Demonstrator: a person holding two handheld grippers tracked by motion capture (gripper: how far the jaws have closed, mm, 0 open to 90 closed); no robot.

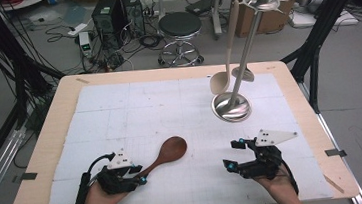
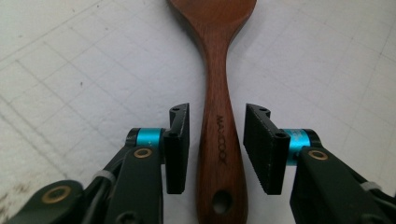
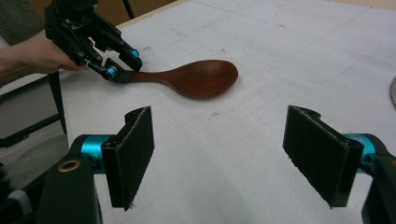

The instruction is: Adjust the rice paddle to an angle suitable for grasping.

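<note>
Spoon in high view: dark brown wooden spoon (image 1: 166, 153) lies flat on the white mat (image 1: 170, 113) of the tabletop (image 1: 43, 150). Round bowl points up and right, thin handle runs down to the left gripper (image 1: 139, 180).
Right gripper in high view: right gripper (image 1: 230, 155) sits well apart from the spoon, on the other side of the mat.
Rack in high view: shiny metal stand (image 1: 231, 106) at the far side holds a pale spoon (image 1: 220, 80).
Spoon in left gripper view: handle (image 2: 218, 140) is smooth red-brown wood with small letters and a hole near its end. It lies between the two black fingers (image 2: 177, 147).
Fingers in left gripper view: apart, a thin gap on each side, not pressing the wood.
Spoon in right gripper view: spoon (image 3: 201, 78) lies far ahead, beyond the wide open fingers (image 3: 133, 156), nothing between them.
</note>
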